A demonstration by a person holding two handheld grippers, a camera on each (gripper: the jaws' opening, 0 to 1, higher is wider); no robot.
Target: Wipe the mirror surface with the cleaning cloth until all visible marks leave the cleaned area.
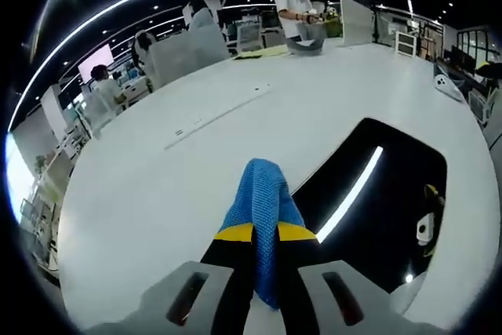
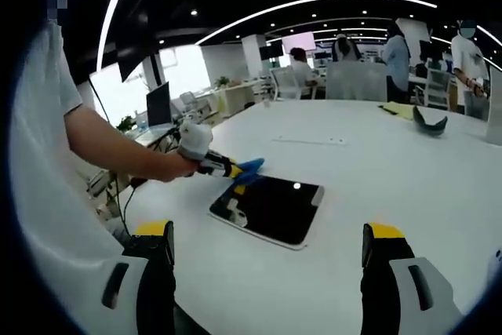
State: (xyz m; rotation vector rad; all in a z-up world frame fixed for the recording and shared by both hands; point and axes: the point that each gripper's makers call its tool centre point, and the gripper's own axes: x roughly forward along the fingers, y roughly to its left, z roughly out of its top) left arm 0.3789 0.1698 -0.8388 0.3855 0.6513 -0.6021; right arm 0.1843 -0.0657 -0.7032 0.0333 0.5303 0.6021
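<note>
Left gripper clamps blue cleaning cloth, mirror just to its right on white desk; right gripper gapes empty, farther off

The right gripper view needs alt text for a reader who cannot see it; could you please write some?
The left gripper, held by a person, grips a blue cloth at the edge of a dark mirror lying flat on a white table. The right gripper is open in the foreground, and people stand at the table's far side.

bright ceiling strips | glare on mirror | edges warped, soft
</note>
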